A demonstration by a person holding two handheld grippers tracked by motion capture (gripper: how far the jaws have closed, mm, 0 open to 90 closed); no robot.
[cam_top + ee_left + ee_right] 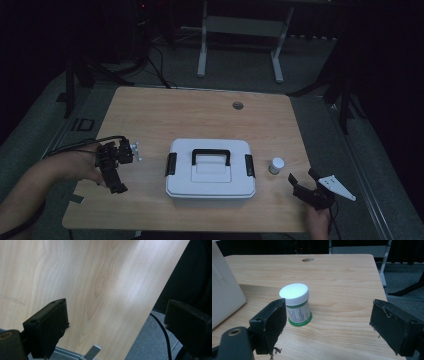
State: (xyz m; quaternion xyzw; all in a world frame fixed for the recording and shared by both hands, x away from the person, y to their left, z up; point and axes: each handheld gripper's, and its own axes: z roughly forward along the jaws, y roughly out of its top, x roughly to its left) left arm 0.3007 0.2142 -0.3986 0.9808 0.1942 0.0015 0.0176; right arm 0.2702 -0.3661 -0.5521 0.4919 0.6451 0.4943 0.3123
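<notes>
Both grippers are holding jaws apart, empty. Right gripper (304,183) is hovering near the tabletop's right front corner, facing the white-capped jar (296,305), possibly medicine, beside the white latched box (210,168). Left gripper (114,175) is hovering at the left edge.

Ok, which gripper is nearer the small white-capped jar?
Right. The right gripper sits just in front of the jar, fingers open toward it; the left gripper is beyond the white box.
</notes>
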